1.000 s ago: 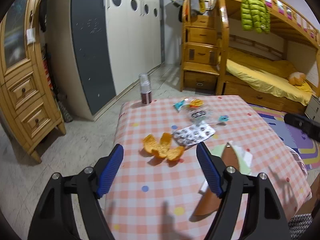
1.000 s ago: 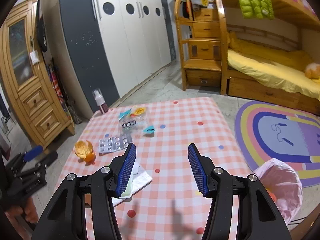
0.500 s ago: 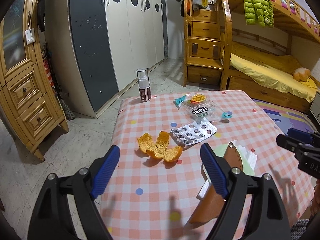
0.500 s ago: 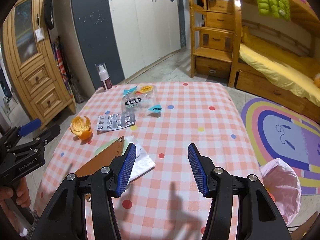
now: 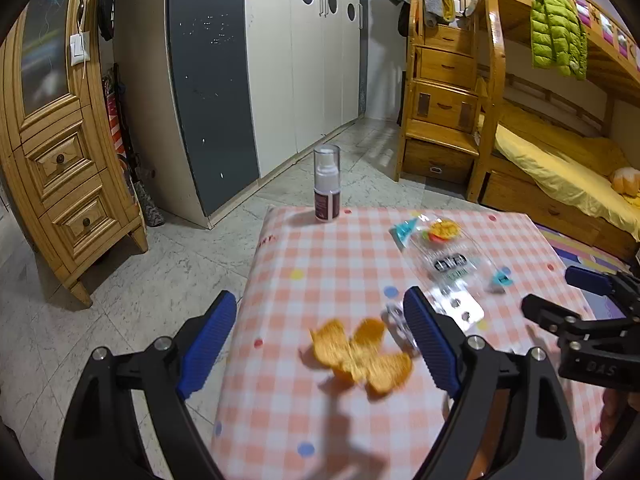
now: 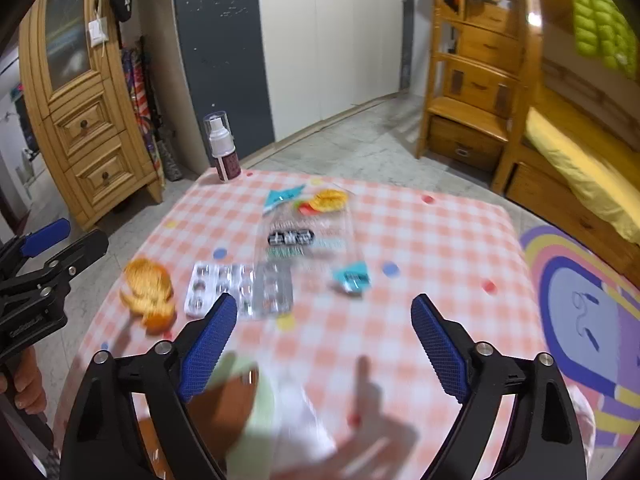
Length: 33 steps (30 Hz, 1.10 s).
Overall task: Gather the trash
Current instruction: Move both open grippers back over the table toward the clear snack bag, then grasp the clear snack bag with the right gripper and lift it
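Trash lies on a pink checked table [image 5: 320, 264]. An orange peel [image 5: 360, 354] lies just ahead of my left gripper [image 5: 320, 340], which is open and empty above it. The peel shows at the left in the right wrist view [image 6: 148, 292]. A silver blister pack [image 6: 240, 288] and a clear plastic wrapper [image 6: 308, 232] lie further in. My right gripper [image 6: 324, 344] is open and empty over the table. A brown and pale green paper scrap [image 6: 236, 400] lies blurred under its left finger.
A spray bottle [image 5: 327, 182] stands at the table's far left corner. A wooden cabinet [image 5: 52, 152] stands left, wardrobes behind, a bunk bed [image 5: 560, 152] right. A striped rug [image 6: 584, 304] lies on the floor to the right.
Both grippers moved forward and lower toward the table. The left one closed in on the orange peel. The right gripper's jaws opened wider.
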Each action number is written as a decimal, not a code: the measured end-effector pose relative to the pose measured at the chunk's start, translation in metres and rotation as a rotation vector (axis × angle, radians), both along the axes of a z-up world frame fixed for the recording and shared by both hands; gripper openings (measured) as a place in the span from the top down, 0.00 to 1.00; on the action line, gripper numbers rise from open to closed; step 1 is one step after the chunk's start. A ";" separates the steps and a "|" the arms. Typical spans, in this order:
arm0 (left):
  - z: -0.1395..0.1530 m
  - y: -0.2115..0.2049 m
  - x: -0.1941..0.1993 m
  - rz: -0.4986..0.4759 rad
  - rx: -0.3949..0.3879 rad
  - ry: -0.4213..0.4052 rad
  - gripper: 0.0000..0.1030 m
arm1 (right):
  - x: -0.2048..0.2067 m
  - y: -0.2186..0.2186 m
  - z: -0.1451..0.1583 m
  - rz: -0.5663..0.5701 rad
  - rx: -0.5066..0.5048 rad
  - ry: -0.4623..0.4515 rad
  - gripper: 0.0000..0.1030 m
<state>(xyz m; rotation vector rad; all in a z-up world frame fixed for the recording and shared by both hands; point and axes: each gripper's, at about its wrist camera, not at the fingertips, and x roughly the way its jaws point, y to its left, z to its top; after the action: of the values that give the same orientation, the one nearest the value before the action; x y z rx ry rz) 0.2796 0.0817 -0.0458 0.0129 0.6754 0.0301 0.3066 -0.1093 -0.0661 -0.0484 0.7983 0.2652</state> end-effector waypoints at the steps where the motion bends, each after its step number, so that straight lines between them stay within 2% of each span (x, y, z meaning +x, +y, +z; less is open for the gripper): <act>1: 0.000 0.002 0.006 0.005 -0.003 0.001 0.19 | 0.009 0.003 -0.004 0.013 0.008 0.013 0.13; 8: -0.008 0.008 0.042 0.024 0.004 0.021 0.14 | 0.055 0.024 -0.027 0.055 -0.079 0.066 0.13; 12: -0.011 0.012 0.052 0.036 -0.008 0.037 0.13 | 0.074 0.025 -0.035 0.055 -0.070 0.093 0.13; 15: -0.014 0.015 0.055 0.041 -0.030 0.054 0.13 | 0.083 0.030 -0.041 0.070 -0.082 0.120 0.12; 20: -0.016 0.015 0.055 0.042 -0.019 0.061 0.13 | 0.093 0.032 -0.050 0.078 -0.088 0.157 0.11; 25: -0.015 0.017 0.053 0.037 -0.028 0.061 0.13 | 0.087 0.028 -0.051 0.091 -0.094 0.144 0.11; 29: -0.013 0.014 0.050 0.028 -0.031 0.057 0.13 | 0.084 0.025 -0.049 0.100 -0.095 0.152 0.19; 33: -0.012 0.009 0.048 0.007 -0.018 0.056 0.13 | 0.078 0.009 -0.047 0.069 -0.088 0.165 0.32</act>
<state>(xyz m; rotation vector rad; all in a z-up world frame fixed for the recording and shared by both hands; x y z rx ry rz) 0.3272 0.0907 -0.0581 -0.0060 0.7321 0.0300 0.3848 -0.1000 -0.1127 -0.1388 0.9731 0.3021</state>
